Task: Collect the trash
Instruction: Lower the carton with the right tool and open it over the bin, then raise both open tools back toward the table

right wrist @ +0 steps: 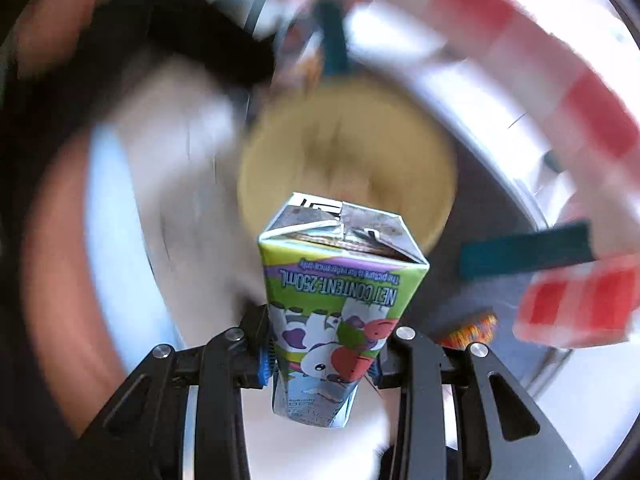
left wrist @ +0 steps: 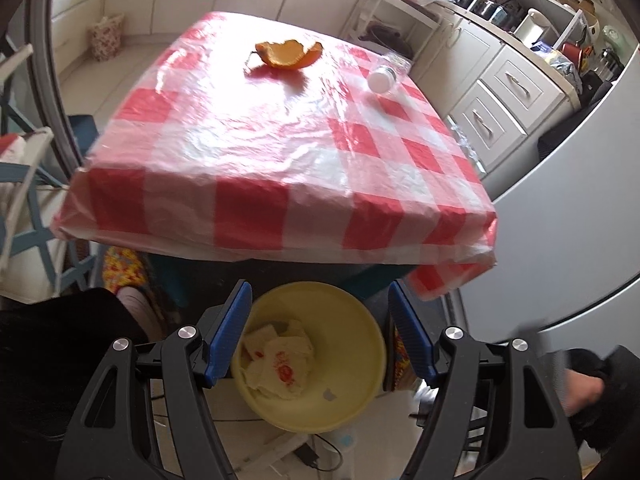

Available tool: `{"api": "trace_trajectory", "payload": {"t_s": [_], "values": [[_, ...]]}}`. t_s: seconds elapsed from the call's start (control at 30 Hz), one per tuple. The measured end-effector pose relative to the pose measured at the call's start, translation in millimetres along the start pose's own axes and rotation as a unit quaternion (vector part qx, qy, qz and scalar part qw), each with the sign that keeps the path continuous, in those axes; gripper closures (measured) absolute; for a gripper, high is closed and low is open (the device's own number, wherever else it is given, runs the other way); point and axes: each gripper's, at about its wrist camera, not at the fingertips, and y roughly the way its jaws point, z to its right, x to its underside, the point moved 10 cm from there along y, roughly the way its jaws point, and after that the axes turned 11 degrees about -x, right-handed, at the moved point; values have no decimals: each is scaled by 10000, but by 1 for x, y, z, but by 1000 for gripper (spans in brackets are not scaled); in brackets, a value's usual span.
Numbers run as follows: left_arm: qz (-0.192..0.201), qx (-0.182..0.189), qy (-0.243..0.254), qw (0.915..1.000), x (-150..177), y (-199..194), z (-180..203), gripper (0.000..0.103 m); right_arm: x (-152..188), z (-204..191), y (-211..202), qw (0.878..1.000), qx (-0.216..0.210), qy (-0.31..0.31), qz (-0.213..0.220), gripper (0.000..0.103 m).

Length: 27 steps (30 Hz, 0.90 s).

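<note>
While it points steeply down past the table edge, the left gripper (left wrist: pixel 320 332) stands wide apart and empty above the round yellow bin (left wrist: pixel 352 400), which holds crumpled napkins (left wrist: pixel 280 364); an orange peel (left wrist: pixel 289 54) and a clear bottle (left wrist: pixel 386 76) lie on the glossy checked tablecloth (left wrist: pixel 280 152). In the right wrist view, heavily smeared by blur, the right gripper (right wrist: pixel 322 364) pinches a small printed drink carton (right wrist: pixel 340 300) over the bin (right wrist: pixel 424 152).

both wrist views look steeply down, close above yellow bin (left wrist: pixel 312 360) (right wrist: pixel 348 160), which they share.
</note>
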Motion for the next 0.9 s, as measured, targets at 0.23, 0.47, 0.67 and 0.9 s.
{"api": "trace_trajectory", "payload": {"t_s": [0.23, 0.47, 0.67, 0.9], "values": [[346, -533, 103, 9979, -3, -7, -15, 35, -83, 5, 12, 9808, -291, 1256, 1463, 68], [563, -772, 165, 9953, -5, -16, -23, 31, -105, 0, 16, 9786, 109, 1618, 1268, 49], [727, -925, 180, 9929, -5, -25, -31, 27, -120, -2, -42, 9552, 130, 2006, 2172, 33], [835, -1032, 203, 9909, -8, -30, -33, 24, -139, 3, -62, 9374, 269, 2136, 2737, 31]]}}
